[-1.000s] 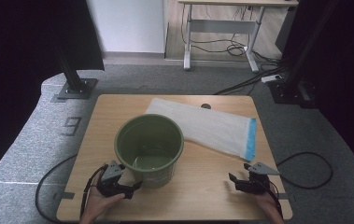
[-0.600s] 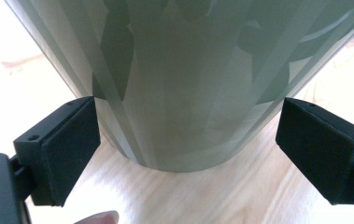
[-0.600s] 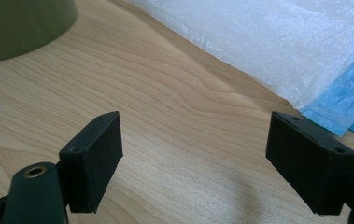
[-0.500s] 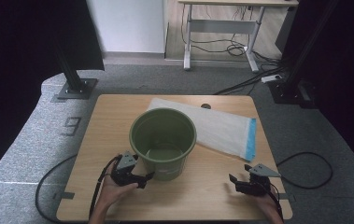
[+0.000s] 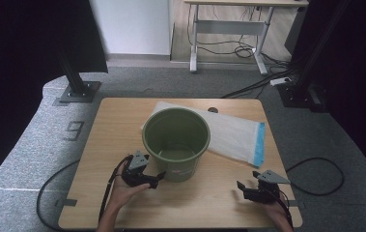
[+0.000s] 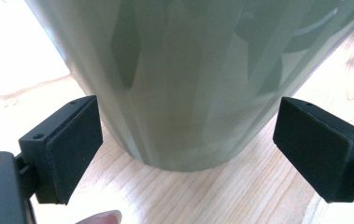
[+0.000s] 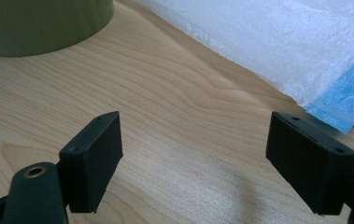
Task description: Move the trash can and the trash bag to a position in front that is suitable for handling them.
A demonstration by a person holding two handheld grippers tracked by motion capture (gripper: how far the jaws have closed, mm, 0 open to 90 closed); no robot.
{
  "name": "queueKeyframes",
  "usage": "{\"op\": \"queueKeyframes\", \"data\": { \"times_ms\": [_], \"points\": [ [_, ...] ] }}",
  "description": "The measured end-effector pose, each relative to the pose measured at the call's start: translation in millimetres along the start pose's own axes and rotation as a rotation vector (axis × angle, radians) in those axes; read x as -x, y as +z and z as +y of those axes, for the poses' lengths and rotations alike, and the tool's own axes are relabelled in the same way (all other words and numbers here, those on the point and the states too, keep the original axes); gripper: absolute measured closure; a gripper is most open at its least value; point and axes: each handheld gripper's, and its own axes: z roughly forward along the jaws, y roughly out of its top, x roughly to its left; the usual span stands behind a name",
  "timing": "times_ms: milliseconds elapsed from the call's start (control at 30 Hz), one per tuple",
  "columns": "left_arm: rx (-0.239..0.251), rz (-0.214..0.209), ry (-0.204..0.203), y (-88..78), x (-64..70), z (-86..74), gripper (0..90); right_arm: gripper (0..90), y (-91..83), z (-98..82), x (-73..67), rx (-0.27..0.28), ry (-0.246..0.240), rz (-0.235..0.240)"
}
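A dark green bucket (image 5: 176,140) stands upright and empty in the middle of the wooden table (image 5: 118,125). Its far side overlaps a white plastic bag (image 5: 231,133) with a blue end strip. My left gripper (image 5: 155,178) is open at the bucket's near left base. In the left gripper view the bucket's foot (image 6: 188,79) stands between the spread jaws of that gripper (image 6: 188,128), neither pad visibly pressing on it. My right gripper (image 5: 244,189) rests open near the front right corner, over bare wood (image 7: 193,140), with the bucket (image 7: 39,23) and the bag (image 7: 277,42) ahead of it.
Each gripper trails a black cable (image 5: 316,179) over the table's front corners. Grey carpet (image 5: 35,145) surrounds the table, with black stand bases (image 5: 77,92) at the back left and back right. A white desk frame (image 5: 229,29) stands farther off.
The bucket has slid to the right and a little away from me, further onto the bag. My left gripper has followed it rightward at its base. The right gripper has stayed still.
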Motion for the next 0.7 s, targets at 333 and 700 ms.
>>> {"op": "queueKeyframes", "data": {
  "times_ms": [333,700],
  "points": [
    [-0.015,0.022,-0.012,-25.5,2.7,-21.0,7.6,18.1,0.2,-0.5,-0.7,-0.01,0.002,-0.001],
    [-0.047,0.049,-0.048,-38.9,-3.0,-48.7,7.6,18.1,2.0,-1.1,-2.9,-0.021,-0.006,0.004]
  ]
}}
